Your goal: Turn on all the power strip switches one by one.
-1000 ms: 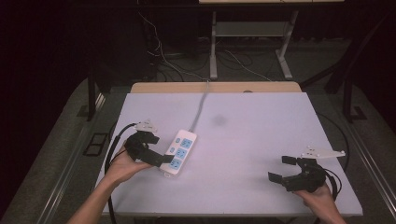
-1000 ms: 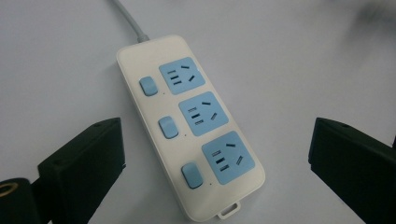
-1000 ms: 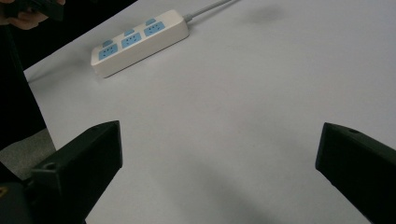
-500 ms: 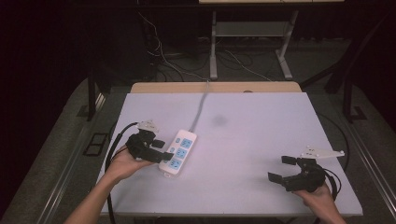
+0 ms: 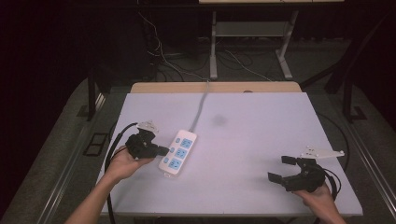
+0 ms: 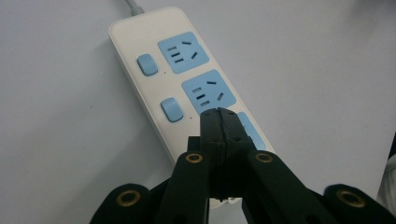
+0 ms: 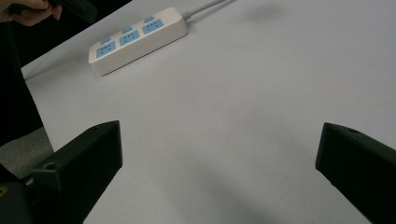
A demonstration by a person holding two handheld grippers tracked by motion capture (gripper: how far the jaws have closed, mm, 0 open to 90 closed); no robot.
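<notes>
A white power strip (image 5: 178,152) with three blue sockets and three blue switches, lying on the left part of the white desk (image 5: 261,140). Long axis running from the near-left end toward the far-right end, where the grey cord (image 5: 200,105) leaves it and goes over the far edge of the desk.

Left gripper (image 5: 161,150) just beside the strip, on its left long side, tips pointing toward the switch row. Jaws pressed together, clenched on nothing, as seen in the left gripper view (image 6: 219,122). In that view the closed tips over the nearest part of the strip, between the middle switch (image 6: 171,109) and the nearest socket, and hiding the nearest switch. Touching the strip or only hovering above it: cannot tell.

Right gripper (image 5: 285,170) well apart from the strip, near the right front corner of the desk, jaws spread wide and holding nothing. In the right gripper view, the strip (image 7: 137,39) far off, with bare desk between it and the two black jaws.

Left hand (image 5: 122,163) clearly the nearer one to the strip. Probably a press on a switch as the coming move, with the closed tips used like one finger; needing only a short push down and toward the strip, across its long axis. Risk: sliding of the light strip sideways under such a push.
</notes>
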